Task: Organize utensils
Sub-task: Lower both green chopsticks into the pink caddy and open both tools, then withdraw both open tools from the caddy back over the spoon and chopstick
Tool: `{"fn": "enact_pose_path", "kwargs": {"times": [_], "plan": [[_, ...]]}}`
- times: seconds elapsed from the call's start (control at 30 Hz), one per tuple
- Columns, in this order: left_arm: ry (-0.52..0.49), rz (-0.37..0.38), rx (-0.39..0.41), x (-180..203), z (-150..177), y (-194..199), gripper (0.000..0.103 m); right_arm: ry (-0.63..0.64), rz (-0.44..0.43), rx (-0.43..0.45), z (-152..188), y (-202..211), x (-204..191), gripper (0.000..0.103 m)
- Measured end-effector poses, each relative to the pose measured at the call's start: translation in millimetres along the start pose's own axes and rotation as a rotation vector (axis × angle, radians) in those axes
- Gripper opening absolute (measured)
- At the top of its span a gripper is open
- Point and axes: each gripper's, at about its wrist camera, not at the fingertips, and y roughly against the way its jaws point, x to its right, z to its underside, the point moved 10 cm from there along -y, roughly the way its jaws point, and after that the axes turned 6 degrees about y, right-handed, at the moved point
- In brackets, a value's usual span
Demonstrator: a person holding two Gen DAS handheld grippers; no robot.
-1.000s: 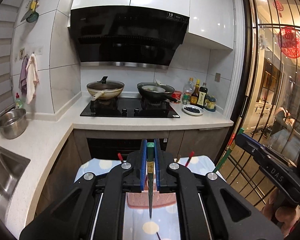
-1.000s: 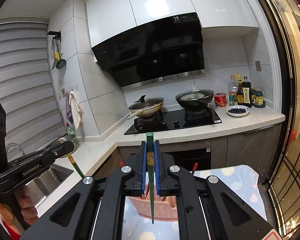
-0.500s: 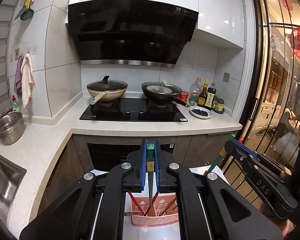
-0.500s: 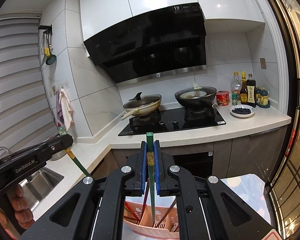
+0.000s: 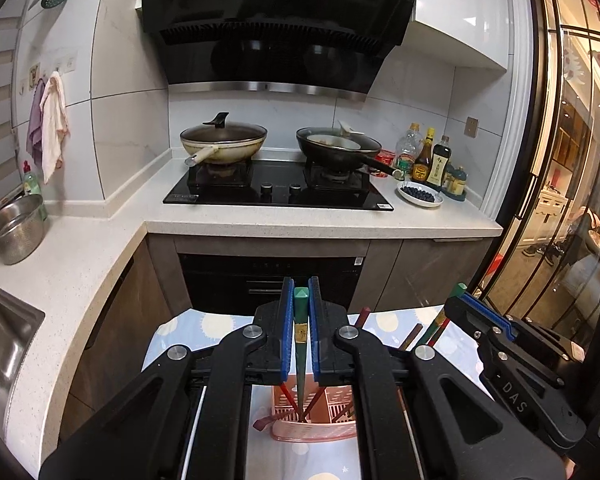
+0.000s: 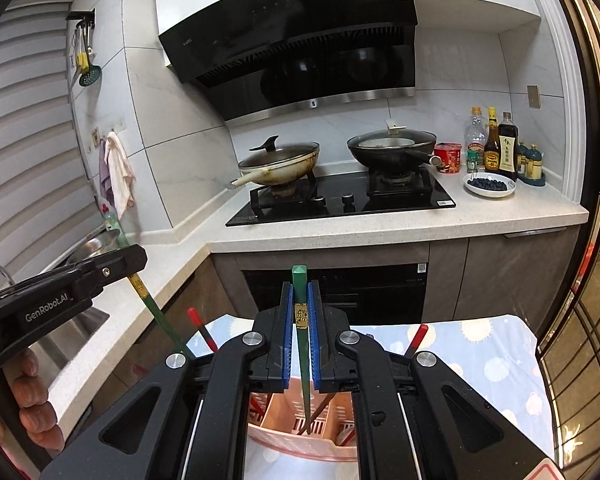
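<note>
My left gripper (image 5: 299, 300) is shut on a green chopstick (image 5: 300, 344) held upright, its tip down inside a pink slotted utensil basket (image 5: 314, 432). My right gripper (image 6: 300, 300) is shut on a second green chopstick (image 6: 303, 352), its tip also down in the same basket (image 6: 300, 436). Red and brown chopsticks (image 5: 362, 316) stand in the basket. In the left wrist view the right gripper (image 5: 460, 300) shows at the right; in the right wrist view the left gripper (image 6: 136, 260) shows at the left with its chopstick (image 6: 156, 312).
The basket stands on a table with a blue dotted cloth (image 6: 492, 352). Behind it a counter (image 5: 320, 220) holds a hob with two pans (image 5: 224, 144), bottles (image 5: 424, 160) and a blueberry dish (image 5: 419, 194). A sink (image 5: 4, 340) and steel pot (image 5: 14, 228) lie left. A glass door (image 5: 572, 160) is right.
Both grippers have come down and closer together over the basket. The chopstick tips now reach down into it, and the basket sits more fully below the jaws.
</note>
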Motion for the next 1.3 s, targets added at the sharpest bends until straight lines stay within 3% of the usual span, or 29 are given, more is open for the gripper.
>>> {"fn": "enact_pose_path", "kwargs": {"times": [0.07,0.13,0.2,0.63,1.3], "plan": [[0.005,-0.005,0.004,-2,2,0,0.008,0.006,0.008,0.008,1,1,0,0.012],[0.01,-0.014,0.006,-3,4,0,0.02,0.009,0.023,0.018,2,4,-1,0.025],[0.013,-0.031,0.018,-5,4,2,0.044,0.004,0.028,0.03,1,8,0,0.035],[0.003,-0.039,0.007,-9,26,24,0.047,0.007,0.036,0.048,17,51,-2,0.039],[-0.022,-0.044,-0.034,2,102,78,0.051,0.03,0.018,-0.021,99,123,-23,0.04]]}}
